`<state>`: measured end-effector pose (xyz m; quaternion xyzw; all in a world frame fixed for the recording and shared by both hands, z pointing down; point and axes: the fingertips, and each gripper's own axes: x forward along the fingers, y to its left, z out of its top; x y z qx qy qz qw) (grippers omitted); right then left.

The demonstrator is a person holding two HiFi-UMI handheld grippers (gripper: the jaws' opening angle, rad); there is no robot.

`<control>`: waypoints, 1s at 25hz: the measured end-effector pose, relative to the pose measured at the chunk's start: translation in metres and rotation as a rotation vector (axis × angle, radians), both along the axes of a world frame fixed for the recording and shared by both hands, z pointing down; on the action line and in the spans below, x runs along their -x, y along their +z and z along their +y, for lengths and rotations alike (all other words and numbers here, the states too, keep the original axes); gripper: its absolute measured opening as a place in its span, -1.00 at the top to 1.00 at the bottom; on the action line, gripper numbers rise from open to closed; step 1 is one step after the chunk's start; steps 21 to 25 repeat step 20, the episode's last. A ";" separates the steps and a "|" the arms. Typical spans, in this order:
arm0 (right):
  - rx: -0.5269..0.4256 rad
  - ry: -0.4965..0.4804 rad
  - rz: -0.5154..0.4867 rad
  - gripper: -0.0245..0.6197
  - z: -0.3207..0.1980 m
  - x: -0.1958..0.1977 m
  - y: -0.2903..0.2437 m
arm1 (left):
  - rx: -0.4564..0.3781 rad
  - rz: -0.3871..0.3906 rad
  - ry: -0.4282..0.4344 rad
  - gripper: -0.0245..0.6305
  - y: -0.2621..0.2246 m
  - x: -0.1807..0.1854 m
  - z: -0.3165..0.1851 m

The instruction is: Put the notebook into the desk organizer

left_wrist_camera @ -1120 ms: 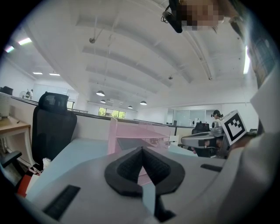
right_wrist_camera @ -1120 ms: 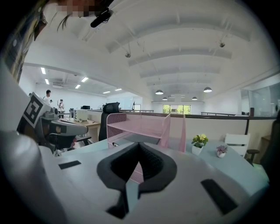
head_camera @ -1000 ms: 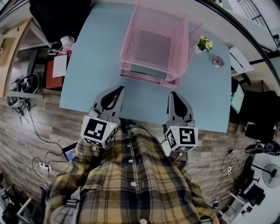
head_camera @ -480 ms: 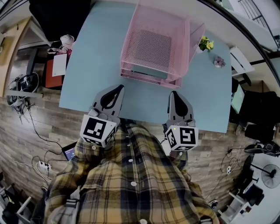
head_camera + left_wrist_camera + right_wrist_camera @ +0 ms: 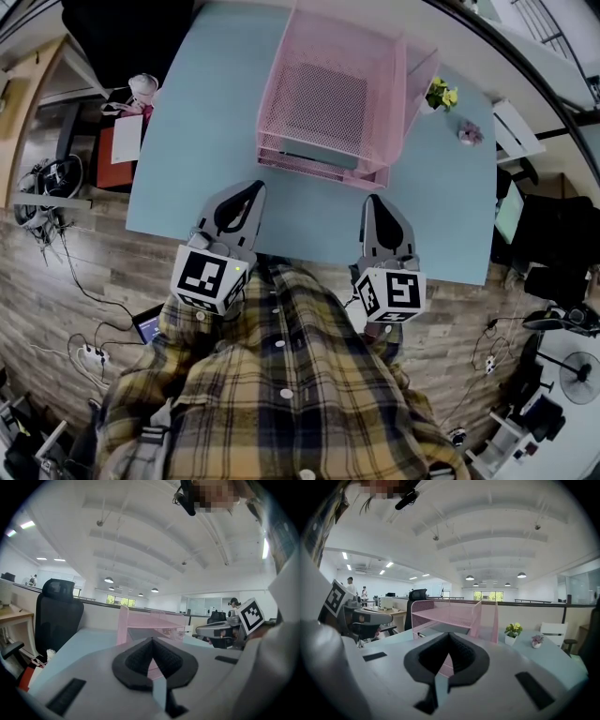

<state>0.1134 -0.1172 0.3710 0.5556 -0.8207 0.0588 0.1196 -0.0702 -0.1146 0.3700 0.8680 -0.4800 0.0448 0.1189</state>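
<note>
A pink mesh desk organizer (image 5: 330, 98) with stacked tiers stands at the far middle of the light blue table (image 5: 197, 141). A flat grey-green thing (image 5: 319, 157), perhaps the notebook, lies in a lower tier. My left gripper (image 5: 250, 191) hovers over the table's near edge, shut, with nothing in it. My right gripper (image 5: 372, 202) sits beside it to the right, also shut and holding nothing. Both point at the organizer from a short way off. The left gripper view shows that gripper's (image 5: 151, 641) pads together before the organizer (image 5: 154, 623). The right gripper (image 5: 449, 637) faces the organizer (image 5: 450, 613) likewise.
A small pot of yellow flowers (image 5: 437, 94) and a smaller pink plant (image 5: 468, 132) stand right of the organizer. A black chair (image 5: 122, 37) and a low side table with red and white things (image 5: 122, 145) are at the left. The person's plaid shirt (image 5: 281, 375) fills the foreground.
</note>
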 end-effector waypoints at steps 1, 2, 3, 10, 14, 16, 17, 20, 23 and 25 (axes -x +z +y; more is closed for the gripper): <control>0.000 0.001 0.000 0.92 0.000 0.000 0.000 | 0.000 0.000 -0.002 0.95 0.000 0.001 0.000; -0.001 0.002 0.001 0.91 0.000 0.000 0.000 | 0.001 0.000 -0.003 0.95 0.000 0.001 0.000; -0.002 0.002 0.001 0.91 0.000 -0.001 -0.001 | 0.000 0.000 -0.005 0.95 0.000 0.002 0.000; -0.003 0.006 0.002 0.91 0.001 -0.004 0.000 | -0.006 -0.006 -0.014 0.95 -0.001 0.003 -0.001; -0.004 0.008 0.004 0.91 0.003 -0.004 0.000 | -0.006 -0.001 -0.018 0.95 -0.001 0.007 0.000; -0.005 0.007 0.005 0.91 0.004 -0.004 0.000 | -0.006 0.002 -0.021 0.95 -0.001 0.008 0.000; -0.006 0.007 0.006 0.91 0.004 -0.005 0.000 | -0.007 0.004 -0.021 0.95 -0.002 0.009 0.000; -0.011 0.006 0.005 0.91 0.004 -0.006 -0.001 | -0.010 0.003 -0.017 0.95 -0.002 0.009 -0.001; -0.011 0.006 0.005 0.91 0.004 -0.006 -0.001 | -0.010 0.003 -0.017 0.95 -0.002 0.009 -0.001; -0.011 0.006 0.005 0.91 0.004 -0.006 -0.001 | -0.010 0.003 -0.017 0.95 -0.002 0.009 -0.001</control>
